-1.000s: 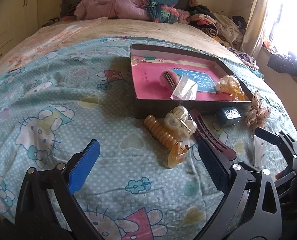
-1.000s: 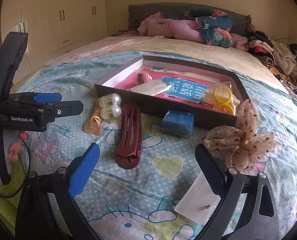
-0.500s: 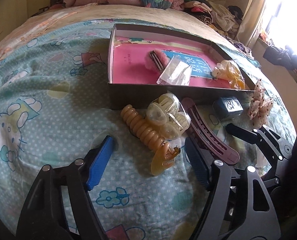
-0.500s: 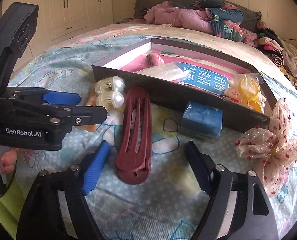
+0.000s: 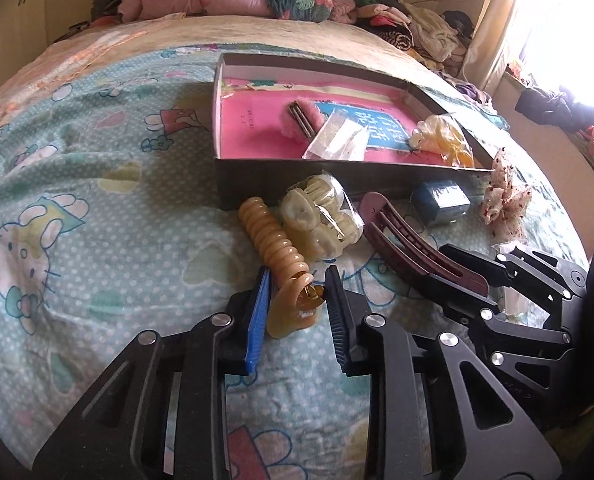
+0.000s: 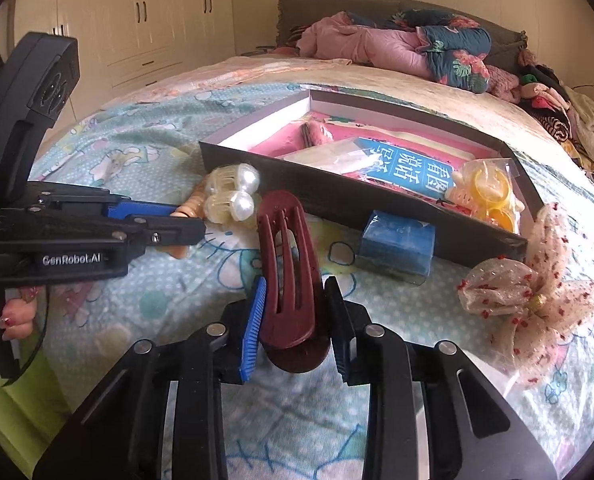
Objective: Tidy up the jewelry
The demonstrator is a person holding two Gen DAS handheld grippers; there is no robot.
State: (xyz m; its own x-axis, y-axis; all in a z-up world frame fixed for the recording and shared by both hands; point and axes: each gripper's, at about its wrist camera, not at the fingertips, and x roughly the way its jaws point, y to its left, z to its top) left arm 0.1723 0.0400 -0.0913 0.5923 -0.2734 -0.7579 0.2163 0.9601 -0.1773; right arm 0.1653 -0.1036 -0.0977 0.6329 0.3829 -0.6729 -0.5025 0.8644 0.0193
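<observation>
A ribbed tan claw clip [image 5: 273,248] lies on the cartoon-print bedsheet in front of a shallow dark box [image 5: 297,178] with a pink lining. My left gripper [image 5: 297,300] is closing, and its pads touch both sides of the clip's handle end. Just to the right lies a long maroon barrette [image 6: 289,280]. My right gripper [image 6: 295,312] is closing too, with its pads against the barrette's near end. The right wrist view shows the left gripper [image 6: 187,220] from the side at the tan clip [image 6: 185,210].
A bag of pearl claw clips [image 5: 325,216] lies between the two clips. A small blue box [image 6: 397,244] and a lace bow [image 6: 529,292] lie before the dark box. Inside it are a bag of yellow rings [image 6: 489,192] and a clear packet [image 5: 337,142]. Clothes pile at the headboard.
Both grippers came forward and narrowed from wide open: the left one now closes around the tan clip's handle, the right one around the barrette's near end.
</observation>
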